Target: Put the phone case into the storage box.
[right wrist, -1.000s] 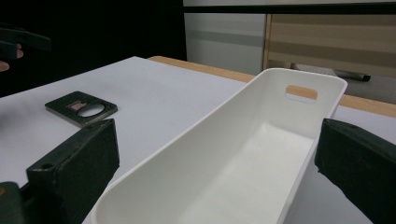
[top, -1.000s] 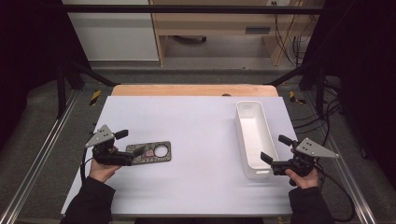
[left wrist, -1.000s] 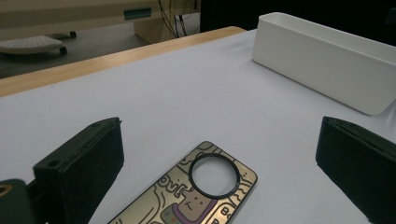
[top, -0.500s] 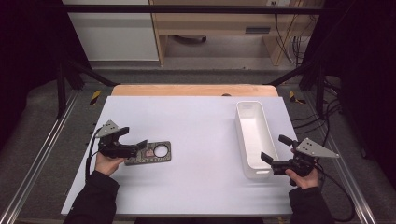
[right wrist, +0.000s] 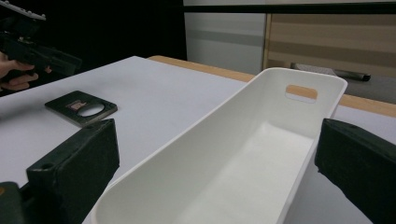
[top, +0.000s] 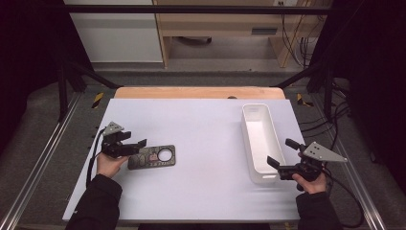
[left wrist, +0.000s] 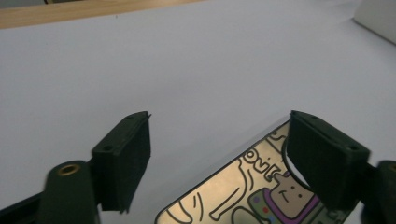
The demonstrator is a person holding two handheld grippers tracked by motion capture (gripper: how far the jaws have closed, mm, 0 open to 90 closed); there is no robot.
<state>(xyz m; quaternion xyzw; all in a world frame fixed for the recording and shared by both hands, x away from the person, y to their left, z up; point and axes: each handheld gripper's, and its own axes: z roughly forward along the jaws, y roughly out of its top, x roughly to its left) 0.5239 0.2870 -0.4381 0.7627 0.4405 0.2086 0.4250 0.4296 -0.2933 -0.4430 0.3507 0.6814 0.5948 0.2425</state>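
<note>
Both grippers gape, holding nothing: left gripper over cartoon-printed dark plate, lettering unreadable

Plaque lower part: cut off by the left gripper view's bottom edge.
Plaque printing: too small to read in the high view.

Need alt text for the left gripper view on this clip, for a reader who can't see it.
The left gripper, jaws open, hovers over the near end of a flat dark plate printed with cartoon figures, lying on the white table. One jaw overlaps the plate's round hole; a white bin's corner shows at upper right.
</note>
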